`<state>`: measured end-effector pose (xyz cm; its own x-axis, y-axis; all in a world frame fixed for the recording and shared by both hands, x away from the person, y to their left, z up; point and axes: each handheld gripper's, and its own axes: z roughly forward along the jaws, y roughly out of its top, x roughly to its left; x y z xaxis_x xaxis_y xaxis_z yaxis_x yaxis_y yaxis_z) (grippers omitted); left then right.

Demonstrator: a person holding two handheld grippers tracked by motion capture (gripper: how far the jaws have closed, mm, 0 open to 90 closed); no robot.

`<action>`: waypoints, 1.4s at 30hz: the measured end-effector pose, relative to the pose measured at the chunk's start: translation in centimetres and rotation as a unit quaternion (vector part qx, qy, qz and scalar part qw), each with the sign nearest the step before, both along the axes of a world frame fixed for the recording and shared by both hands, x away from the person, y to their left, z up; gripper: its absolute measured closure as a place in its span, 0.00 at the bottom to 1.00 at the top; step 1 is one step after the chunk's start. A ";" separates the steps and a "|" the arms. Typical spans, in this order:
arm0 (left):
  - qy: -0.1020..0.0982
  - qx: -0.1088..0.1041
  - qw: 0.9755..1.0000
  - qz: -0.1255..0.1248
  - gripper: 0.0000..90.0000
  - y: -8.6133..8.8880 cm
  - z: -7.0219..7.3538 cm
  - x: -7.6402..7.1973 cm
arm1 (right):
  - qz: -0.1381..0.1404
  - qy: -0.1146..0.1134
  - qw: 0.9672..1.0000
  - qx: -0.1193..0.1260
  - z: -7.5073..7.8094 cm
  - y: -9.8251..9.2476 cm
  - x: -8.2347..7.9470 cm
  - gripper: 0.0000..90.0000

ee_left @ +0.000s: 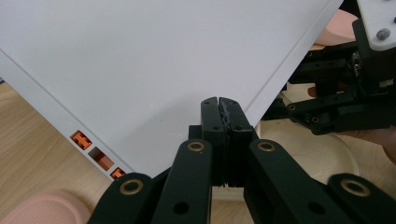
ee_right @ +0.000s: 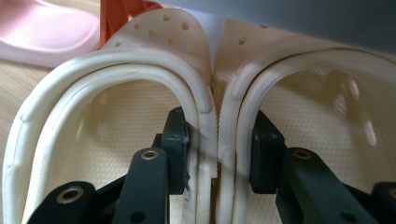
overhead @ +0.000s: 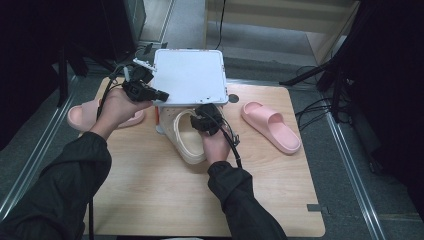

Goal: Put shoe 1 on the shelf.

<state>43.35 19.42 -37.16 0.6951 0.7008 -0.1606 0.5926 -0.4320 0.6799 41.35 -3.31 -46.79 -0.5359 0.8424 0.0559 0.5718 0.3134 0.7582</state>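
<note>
Dark sleeves [overhead: 70, 185] come in from the near edge, one hand to each tool, over the wooden bench [overhead: 280, 200].

Largest on the bench is a white panel [overhead: 190, 75], lying at the far side and tipped, its near edge raised. It looks lifted on purpose, to open a gap underneath for the shoes. In the left gripper view its underside [ee_left: 154, 60] spreads overhead, with orange slots [ee_left: 100, 157] along one rim.

Next come the cream clogs [overhead: 182, 135], a pair lying side by side just in front of the panel, toes tucked under its raised edge. The right gripper view shows the two [ee_right: 93, 93] pressed together so that one grip carries both.

Two pink slides lie well apart, one at the right [overhead: 272, 125] and one at the left [overhead: 82, 115] partly behind the left hand; they seem set aside, waiting their turn.

Left claw [overhead: 162, 94] is clenched flat on the panel's corner edge [ee_left: 219, 105], holding it up as a prop.

Right claw [overhead: 200, 120] reaches into the clogs, one jaw inside each shoe, grasping the two touching inner walls between them [ee_right: 217, 140]. That pinch probably serves to slide the pair beneath the panel.
</note>
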 end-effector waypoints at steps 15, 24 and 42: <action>0.003 -0.001 1.000 -0.003 0.99 0.2 0.0 0.1 | -0.003 0.006 1.000 0.007 -1.2 0.8 0.6 0.72; 0.002 0.002 1.000 0.001 0.99 0.1 0.0 0.0 | 0.010 -0.002 1.000 -0.006 -1.4 0.5 0.4 0.67; 0.002 0.003 1.000 0.005 0.99 0.0 0.0 0.0 | 0.042 0.018 0.999 0.016 -0.2 -1.7 -1.0 0.56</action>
